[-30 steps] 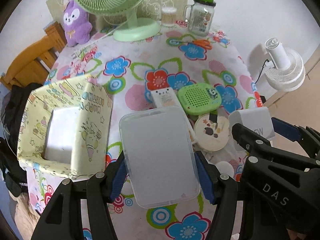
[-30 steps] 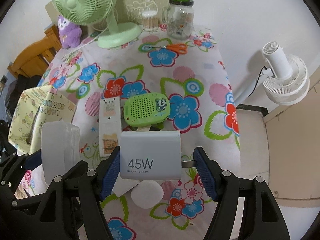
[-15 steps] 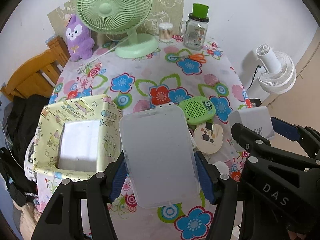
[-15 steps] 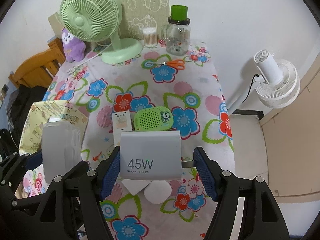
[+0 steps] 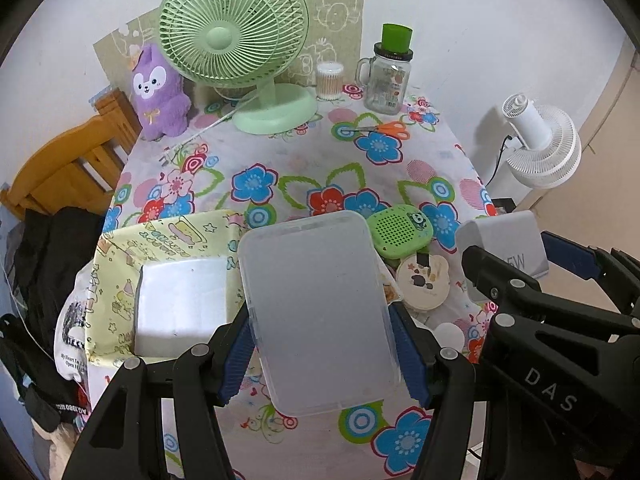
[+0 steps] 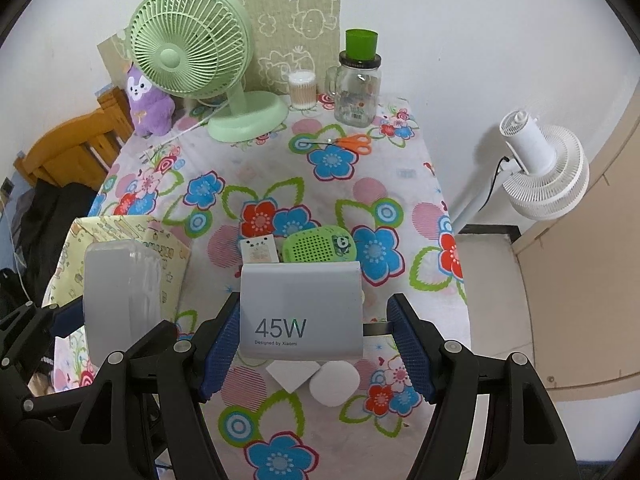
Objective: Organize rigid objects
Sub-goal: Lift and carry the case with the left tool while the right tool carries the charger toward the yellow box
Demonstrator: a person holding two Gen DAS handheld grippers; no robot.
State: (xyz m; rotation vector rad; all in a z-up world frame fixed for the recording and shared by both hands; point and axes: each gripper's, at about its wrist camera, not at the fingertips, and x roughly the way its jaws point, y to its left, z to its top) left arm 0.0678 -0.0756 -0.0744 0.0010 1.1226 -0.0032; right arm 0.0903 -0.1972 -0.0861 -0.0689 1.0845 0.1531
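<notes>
My left gripper (image 5: 324,356) is shut on a clear plastic box (image 5: 316,308) and holds it above the table, right of the yellow cartoon-print bin (image 5: 120,280). A white box (image 5: 180,304) lies inside that bin. My right gripper (image 6: 316,340) is shut on a grey 45W charger (image 6: 300,312), plug prongs against the right finger, held above the table. The charger also shows in the left wrist view (image 5: 508,240). On the floral tablecloth lie a green panda speaker (image 6: 320,244), a small white card box (image 6: 260,250), a round cream case (image 5: 424,280), a white square (image 6: 292,372) and a white disc (image 6: 332,384).
At the back stand a green desk fan (image 5: 236,40), a purple plush (image 5: 160,92), a cotton swab jar (image 5: 330,80) and a glass jar with green lid (image 5: 388,76). Orange scissors (image 6: 352,142) lie near them. A white floor fan (image 6: 540,168) stands right of the table, a wooden chair (image 5: 60,168) left.
Both grippers have risen and pulled back from the table with their objects still held. More of the table and the back wall shows now.
</notes>
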